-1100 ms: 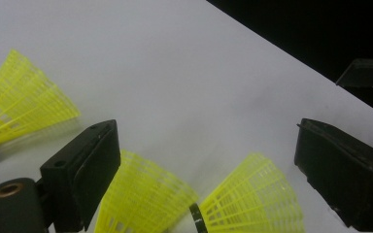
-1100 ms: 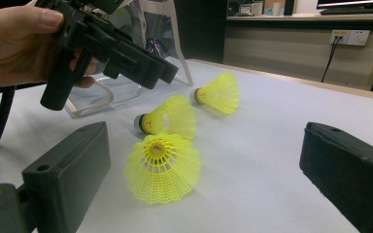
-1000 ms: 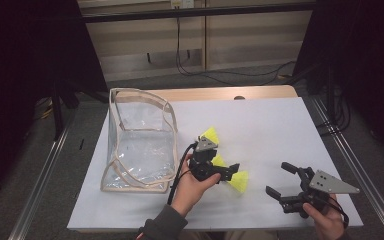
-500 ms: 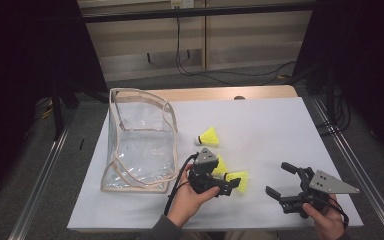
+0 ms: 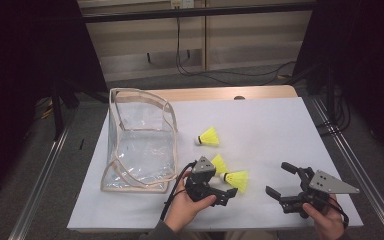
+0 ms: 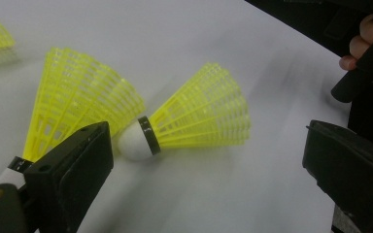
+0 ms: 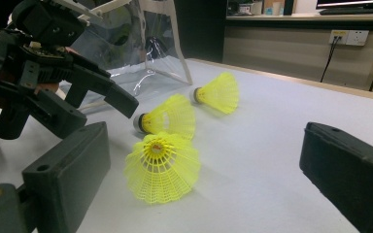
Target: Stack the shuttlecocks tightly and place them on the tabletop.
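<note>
Three yellow shuttlecocks lie on the white table. One (image 5: 209, 136) is nearer the middle, and two (image 5: 219, 163) (image 5: 237, 180) are close together by my left gripper (image 5: 228, 196). That gripper is open and low at the table's front. In the left gripper view one shuttlecock (image 6: 199, 119) lies on its side ahead of the open jaws (image 6: 209, 160), untouched. Another (image 6: 77, 107) is partly behind the left jaw. My right gripper (image 5: 281, 181) is open at the front right with nothing in it. Its own view looks past its jaws (image 7: 206, 160) at the nearest shuttlecock (image 7: 162, 167).
A clear plastic bag (image 5: 140, 142) with beige trim stands open on the left of the table. In the right gripper view the bag (image 7: 141, 43) is behind the left gripper (image 7: 102, 102). The table's front edge runs just below both hands.
My left gripper has drawn back toward the table's front edge, away from the pair of shuttlecocks. The shuttlecocks, bag and right gripper have stayed put.
</note>
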